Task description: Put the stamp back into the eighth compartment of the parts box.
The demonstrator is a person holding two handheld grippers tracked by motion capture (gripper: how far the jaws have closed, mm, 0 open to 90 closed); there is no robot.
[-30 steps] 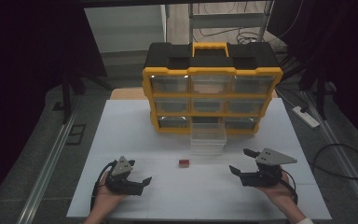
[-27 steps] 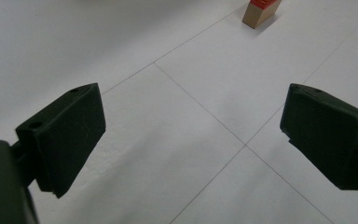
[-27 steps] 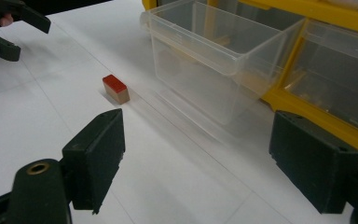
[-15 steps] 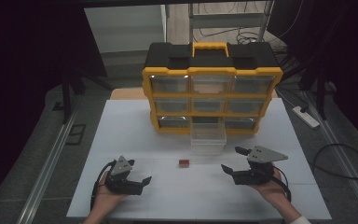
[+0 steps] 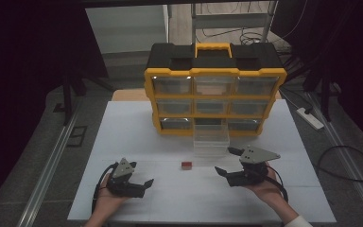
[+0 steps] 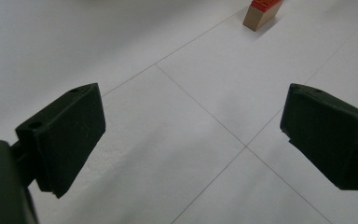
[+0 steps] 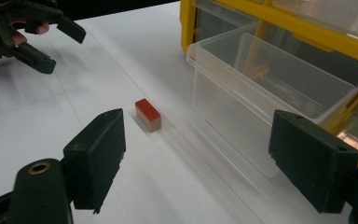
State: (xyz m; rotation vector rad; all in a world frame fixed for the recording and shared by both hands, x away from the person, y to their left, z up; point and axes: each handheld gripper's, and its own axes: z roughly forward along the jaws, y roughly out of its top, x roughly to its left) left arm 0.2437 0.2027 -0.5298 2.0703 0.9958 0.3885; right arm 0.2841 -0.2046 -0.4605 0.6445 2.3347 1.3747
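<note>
A small red-topped wooden block (image 5: pixel 186 165) lies on the white table (image 5: pixel 132 137), just in front of a clear drawer (image 5: pixel 211 140) pulled out of the yellow-and-black organizer (image 5: pixel 215 92). My right gripper (image 5: pixel 223 161) is open, to the right of the block and near the drawer's front corner. Along its jaws, the right gripper (image 7: pixel 196 158) faces the block (image 7: pixel 148 114) with the drawer (image 7: pixel 261 88) on its right. My left gripper (image 5: pixel 145 187) rests open at the front left, empty. Seen from the left gripper (image 6: pixel 191 135), the block (image 6: pixel 263 13) lies far ahead.
The organizer stands at the table's back centre with several shut clear drawers. A power strip (image 5: pixel 310 118) and cables lie on the floor to the right. The left gripper (image 7: pixel 51 42) also appears far off in the right gripper view.
My right gripper has moved left and a little forward, closer to the block and the drawer. The left gripper and the block have stayed put.
</note>
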